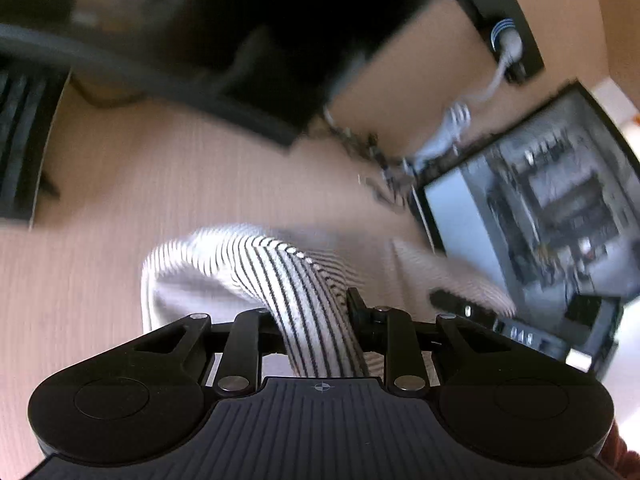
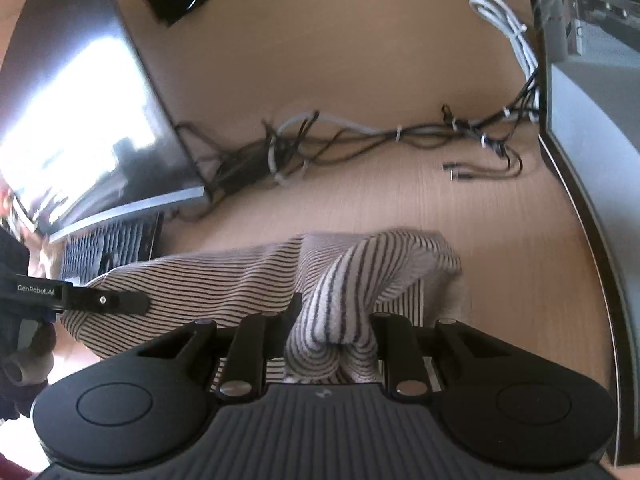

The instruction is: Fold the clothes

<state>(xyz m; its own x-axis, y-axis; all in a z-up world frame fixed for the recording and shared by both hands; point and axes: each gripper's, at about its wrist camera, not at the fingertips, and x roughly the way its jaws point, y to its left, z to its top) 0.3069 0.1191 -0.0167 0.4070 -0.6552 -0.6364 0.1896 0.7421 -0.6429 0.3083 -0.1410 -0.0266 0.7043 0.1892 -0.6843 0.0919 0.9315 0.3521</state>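
Observation:
A white garment with thin black stripes [image 1: 248, 272] lies bunched on the light wooden table [image 1: 100, 208]. My left gripper [image 1: 316, 320] is shut on a fold of it; the cloth runs up between the fingers and hides them. In the right wrist view the same striped garment [image 2: 224, 280] spreads to the left, and my right gripper [image 2: 332, 332] is shut on a bunched fold of it. The left gripper's black finger [image 2: 104, 302] shows at the left of that view, resting on the cloth.
A monitor [image 2: 92, 112] stands at the left of the right wrist view, with a black keyboard [image 2: 112, 248] below it. A tangle of cables [image 2: 360, 136] lies behind the garment. A computer case [image 2: 592, 120] stands at the right. The left wrist view is blurred.

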